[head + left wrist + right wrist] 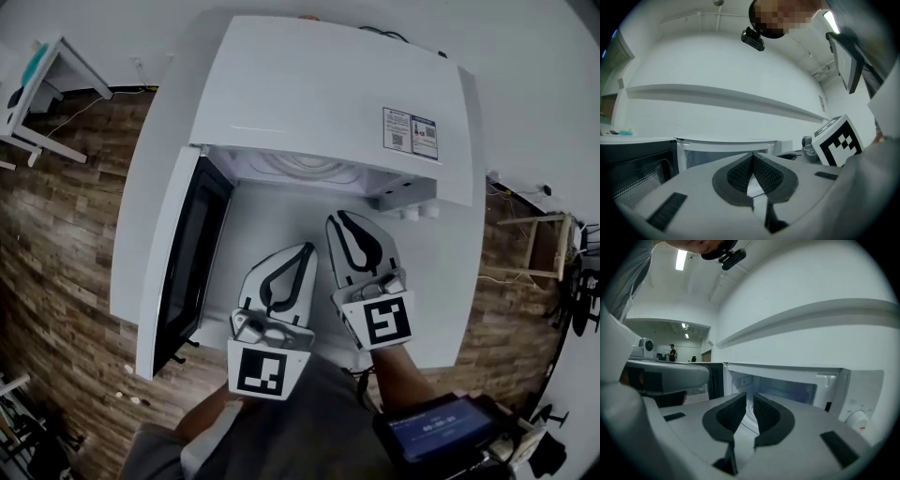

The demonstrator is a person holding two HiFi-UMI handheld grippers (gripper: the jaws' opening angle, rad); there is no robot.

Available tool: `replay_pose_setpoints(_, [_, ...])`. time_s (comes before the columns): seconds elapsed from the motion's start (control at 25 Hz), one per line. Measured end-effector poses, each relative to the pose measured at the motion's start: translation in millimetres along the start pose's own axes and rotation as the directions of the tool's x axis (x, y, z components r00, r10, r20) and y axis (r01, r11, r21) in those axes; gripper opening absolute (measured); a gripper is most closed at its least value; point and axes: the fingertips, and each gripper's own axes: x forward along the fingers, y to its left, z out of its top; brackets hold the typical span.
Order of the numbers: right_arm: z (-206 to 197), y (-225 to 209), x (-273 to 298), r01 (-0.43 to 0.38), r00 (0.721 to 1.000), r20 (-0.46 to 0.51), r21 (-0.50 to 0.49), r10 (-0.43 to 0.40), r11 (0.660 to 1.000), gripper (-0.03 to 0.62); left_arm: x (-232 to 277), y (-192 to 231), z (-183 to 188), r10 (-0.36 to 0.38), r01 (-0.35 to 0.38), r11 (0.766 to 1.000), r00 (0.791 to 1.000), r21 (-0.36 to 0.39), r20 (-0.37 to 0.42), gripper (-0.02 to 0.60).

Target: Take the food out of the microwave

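A white microwave (328,94) stands on a white table (455,281), its door (183,262) swung open to the left. Inside the cavity only the pale turntable (305,167) shows; I see no food from here. My left gripper (309,247) hangs level in front of the opening, tips touching, holding nothing. My right gripper (337,216) is beside it, slightly nearer the cavity, with only a sliver between its pads and nothing there. The right gripper view looks into the lit cavity (787,387). In the left gripper view the shut left gripper (752,154) faces the door (637,164).
Control knobs (412,211) sit at the microwave's right front. A device with a lit screen (436,427) is strapped near the right forearm. Wooden floor surrounds the table, with another desk (47,84) at far left and a stool (544,244) at right.
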Motion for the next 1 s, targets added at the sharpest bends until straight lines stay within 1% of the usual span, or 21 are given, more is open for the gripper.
replay_pose_setpoints(0.2, [-18, -4, 27, -0.005, 0.999, -0.033, 0.006, 0.005, 1.0, 0.076, 7, 16, -15, 0.015, -0.016, 0.999, 0.999, -0.048, -0.032, 0.006])
replay_pose_setpoints(0.44, [-35, -12, 60, 0.001, 0.998, -0.059, 0.021, 0.0, 1.0, 0.162, 16, 32, -34, 0.019, -0.025, 0.995, 0.998, -0.095, -0.068, 0.006])
replay_pose_setpoints(0.52, [-40, -14, 71, 0.002, 0.998, -0.066, 0.022, -0.001, 1.0, 0.173, 20, 37, -38, 0.022, -0.029, 0.993, 0.997, -0.114, -0.067, 0.006])
replay_pose_setpoints(0.6, [-43, -17, 81, 0.01, 0.998, -0.069, 0.014, -0.009, 1.0, 0.198, 24, 41, -42, 0.021, -0.03, 0.992, 0.997, -0.126, -0.068, 0.006])
replay_pose_setpoints(0.64, [-44, -19, 86, 0.02, 0.998, -0.068, 0.011, -0.019, 1.0, 0.215, 26, 43, -45, 0.02, -0.029, 0.991, 0.997, -0.131, -0.071, 0.006])
replay_pose_setpoints(0.72, [-46, -26, 94, 0.052, 0.997, -0.064, 0.006, -0.052, 0.999, 0.28, 28, 45, -50, 0.016, -0.027, 0.99, 0.997, -0.136, -0.08, 0.006])
replay_pose_setpoints(0.8, [-51, -35, 102, 0.085, 0.993, -0.078, -0.006, -0.085, 0.996, 0.366, 30, 47, -57, 0.016, -0.029, 0.989, 0.996, -0.144, -0.093, 0.006])
replay_pose_setpoints(0.88, [-58, -41, 113, 0.095, 0.99, -0.105, -0.013, -0.096, 0.995, 0.429, 33, 51, -62, 0.019, -0.034, 0.988, 0.995, -0.152, -0.102, 0.006])
replay_pose_setpoints(1.0, [-67, -45, 127, 0.094, 0.986, -0.137, -0.003, -0.094, 0.996, 0.473, 36, 55, -68, 0.018, -0.036, 0.986, 0.994, -0.163, -0.109, 0.006])
